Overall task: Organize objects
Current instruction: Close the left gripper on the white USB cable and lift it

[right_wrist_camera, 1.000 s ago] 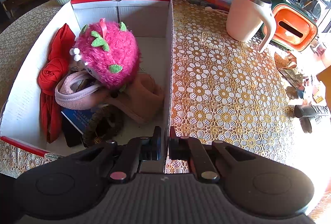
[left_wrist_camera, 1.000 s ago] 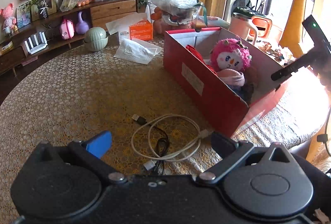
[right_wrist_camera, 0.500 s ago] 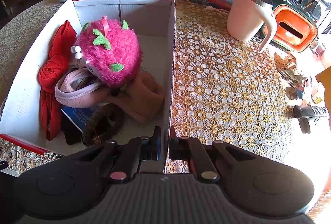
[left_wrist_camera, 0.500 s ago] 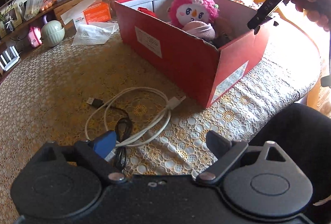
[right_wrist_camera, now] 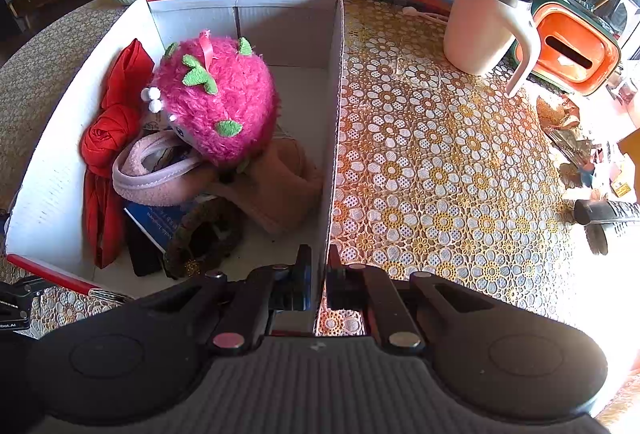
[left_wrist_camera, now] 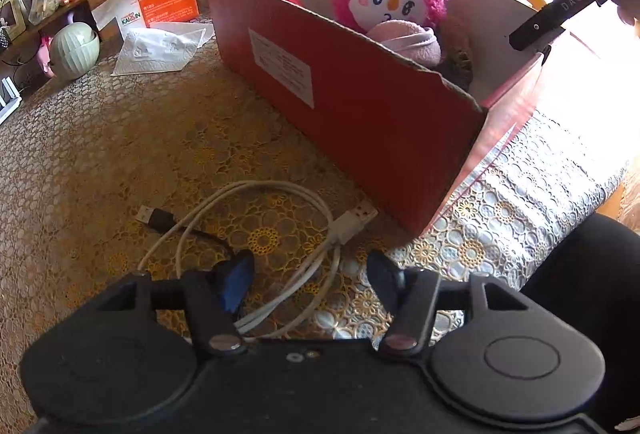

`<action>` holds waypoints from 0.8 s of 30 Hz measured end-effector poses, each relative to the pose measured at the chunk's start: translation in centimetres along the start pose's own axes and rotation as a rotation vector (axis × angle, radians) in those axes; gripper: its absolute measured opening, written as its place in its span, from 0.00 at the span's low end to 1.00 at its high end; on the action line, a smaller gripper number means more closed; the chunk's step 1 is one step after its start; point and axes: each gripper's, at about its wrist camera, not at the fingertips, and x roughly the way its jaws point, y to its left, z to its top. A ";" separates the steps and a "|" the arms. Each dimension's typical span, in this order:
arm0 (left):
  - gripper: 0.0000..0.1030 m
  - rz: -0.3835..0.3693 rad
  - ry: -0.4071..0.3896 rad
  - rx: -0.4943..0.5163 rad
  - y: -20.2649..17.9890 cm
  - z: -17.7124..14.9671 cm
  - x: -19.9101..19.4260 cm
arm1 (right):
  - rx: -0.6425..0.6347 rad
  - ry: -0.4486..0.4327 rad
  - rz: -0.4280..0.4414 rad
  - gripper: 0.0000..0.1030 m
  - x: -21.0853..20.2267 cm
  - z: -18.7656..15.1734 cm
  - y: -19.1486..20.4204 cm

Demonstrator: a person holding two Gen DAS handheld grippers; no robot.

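A white USB cable (left_wrist_camera: pixel 352 222) lies coiled with a black cable (left_wrist_camera: pixel 160 218) on the lace tablecloth, just in front of the red cardboard box (left_wrist_camera: pixel 360 105). My left gripper (left_wrist_camera: pixel 309 266) hangs low over the coil. Its jaws are closing with white strands between them, and the pads are not pressing on the strands. My right gripper (right_wrist_camera: pixel 319 258) is shut on the box's right wall (right_wrist_camera: pixel 334 113) at its near corner. One of its fingers (left_wrist_camera: pixel 548 21) also shows in the left wrist view. Inside the box sit a pink plush (right_wrist_camera: pixel 216 97), red cloth (right_wrist_camera: pixel 116 121) and pink fabric.
A white mug (right_wrist_camera: pixel 484 21) and an orange container (right_wrist_camera: pixel 568 49) stand right of the box, and a black remote (right_wrist_camera: pixel 608 213) lies nearer. Behind the box are an orange tissue box (left_wrist_camera: pixel 168 5), a white packet (left_wrist_camera: pixel 156 45) and a green round jar (left_wrist_camera: pixel 74 49). A dark-clothed leg (left_wrist_camera: pixel 580 274) is at the table edge.
My left gripper has come down and closer to the cables, and its jaws have narrowed around the white strands. The right gripper has kept still on the box wall.
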 end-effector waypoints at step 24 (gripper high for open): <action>0.04 -0.005 -0.096 -0.211 4.2 1.8 -4.4 | 0.021 -0.018 0.004 0.06 -0.2 -0.1 0.0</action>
